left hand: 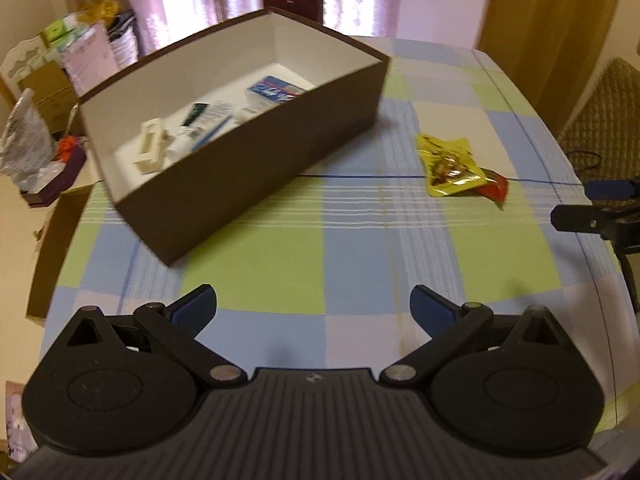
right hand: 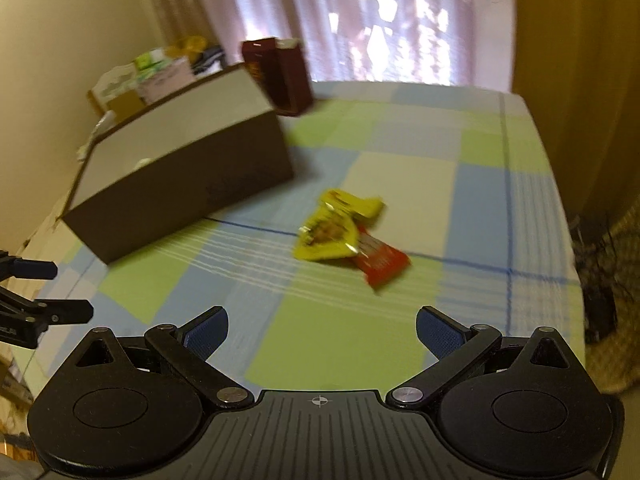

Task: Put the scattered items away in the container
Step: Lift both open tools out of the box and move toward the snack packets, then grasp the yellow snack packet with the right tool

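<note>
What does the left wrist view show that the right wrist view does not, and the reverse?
Only the left wrist view shows the inside of the brown cardboard box: a cream plastic holder, a blue-and-white packet and other small items. Only the right wrist view shows the dark red carton nearly whole, standing behind the box. Both share the checked tablecloth, the yellow snack packet overlapping the red wrapper, and both open grippers, left gripper and right gripper.

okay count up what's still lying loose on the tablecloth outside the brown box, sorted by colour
Yellow packet: 1
Red packet, partly under the yellow one: 1
Total: 2 loose on the tablecloth, beside the brown box.
</note>
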Motion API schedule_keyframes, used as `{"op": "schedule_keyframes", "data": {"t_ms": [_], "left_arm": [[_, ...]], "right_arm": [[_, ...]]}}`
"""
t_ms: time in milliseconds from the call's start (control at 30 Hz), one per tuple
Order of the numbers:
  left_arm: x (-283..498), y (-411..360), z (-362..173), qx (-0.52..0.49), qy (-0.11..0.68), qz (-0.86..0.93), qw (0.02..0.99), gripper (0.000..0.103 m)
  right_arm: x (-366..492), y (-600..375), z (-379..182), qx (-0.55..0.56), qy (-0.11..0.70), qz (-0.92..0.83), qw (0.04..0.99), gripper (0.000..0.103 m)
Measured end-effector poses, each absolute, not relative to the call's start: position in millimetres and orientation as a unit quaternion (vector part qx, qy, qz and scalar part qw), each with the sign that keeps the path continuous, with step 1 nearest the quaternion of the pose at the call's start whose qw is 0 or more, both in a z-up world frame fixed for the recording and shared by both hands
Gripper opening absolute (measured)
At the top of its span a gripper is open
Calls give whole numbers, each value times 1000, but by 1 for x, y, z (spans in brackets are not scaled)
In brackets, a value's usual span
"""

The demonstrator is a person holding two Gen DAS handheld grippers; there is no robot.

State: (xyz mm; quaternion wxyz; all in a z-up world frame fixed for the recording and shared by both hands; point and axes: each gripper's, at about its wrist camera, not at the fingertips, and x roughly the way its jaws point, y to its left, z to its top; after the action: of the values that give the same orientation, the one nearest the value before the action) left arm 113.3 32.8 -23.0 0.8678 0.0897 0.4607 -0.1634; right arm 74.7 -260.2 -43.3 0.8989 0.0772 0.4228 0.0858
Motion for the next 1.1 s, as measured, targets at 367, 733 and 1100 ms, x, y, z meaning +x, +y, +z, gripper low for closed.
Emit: {"op": "schedule_keyframes", "data": {"t_ms": [367, 733, 1100], "left_arm": [[128, 1, -34, 115, 453, -207, 859, 101], [157, 13, -47, 117, 469, -188, 855, 100], [199, 18, -68, 121, 493, -184, 841, 100]], "right_arm": [[73, -285, -65, 101, 426, 63, 897, 103], [136, -281, -79, 137, 399, 113, 899, 79], [215, -268, -104, 167, 417, 130, 884, 67]]}}
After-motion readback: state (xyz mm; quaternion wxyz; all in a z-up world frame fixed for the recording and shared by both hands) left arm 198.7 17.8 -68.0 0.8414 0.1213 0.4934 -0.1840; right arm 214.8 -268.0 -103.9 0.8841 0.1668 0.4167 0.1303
